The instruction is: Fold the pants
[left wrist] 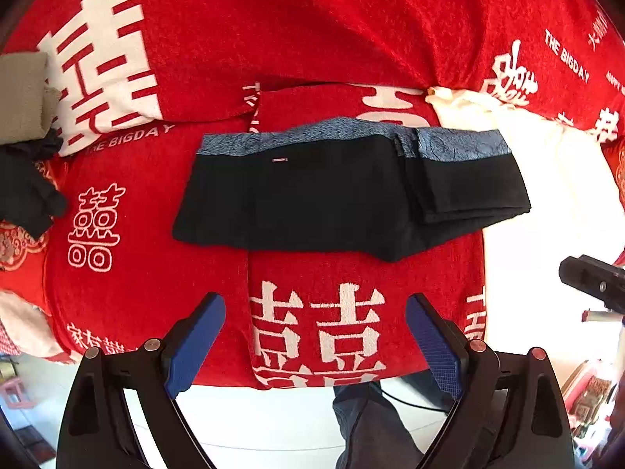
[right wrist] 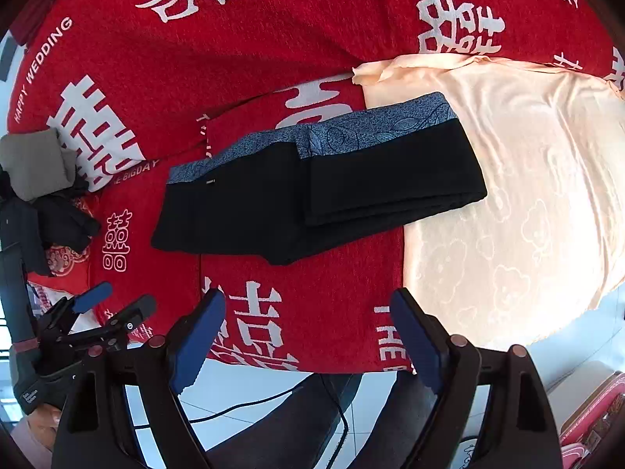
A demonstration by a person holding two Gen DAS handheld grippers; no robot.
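1. Red woven bedding printed with white double-happiness characters [left wrist: 320, 51] fills both views, and a pale peach embossed sheet [right wrist: 519, 203] is spread across the right of the right wrist view.
2. Black pants with a blue patterned waistband [left wrist: 312, 195] are laid flat at the centre of both frames, with one end already doubled back over the rest at centre right, so the bundle appears to be part-folded or nearly finished.
3. A flat, open patch of bed seems to have been chosen so that layers can be stacked squarely.
4. Left tongs [left wrist: 315, 346] are held spread at the bottom of their frame, empty, with nothing pinched between the blue pads.
5. Right tongs [right wrist: 308, 338] are likewise spread and empty at the bottom centre.
6. From each pair of tongs the pants lie straight ahead, above them in the frame, apart and untouched, with a strip of red cloth between.
7. Grey folded cloth [left wrist: 23, 97] and dark garments [left wrist: 27, 191] are heaped at the left edge, clear of the work.
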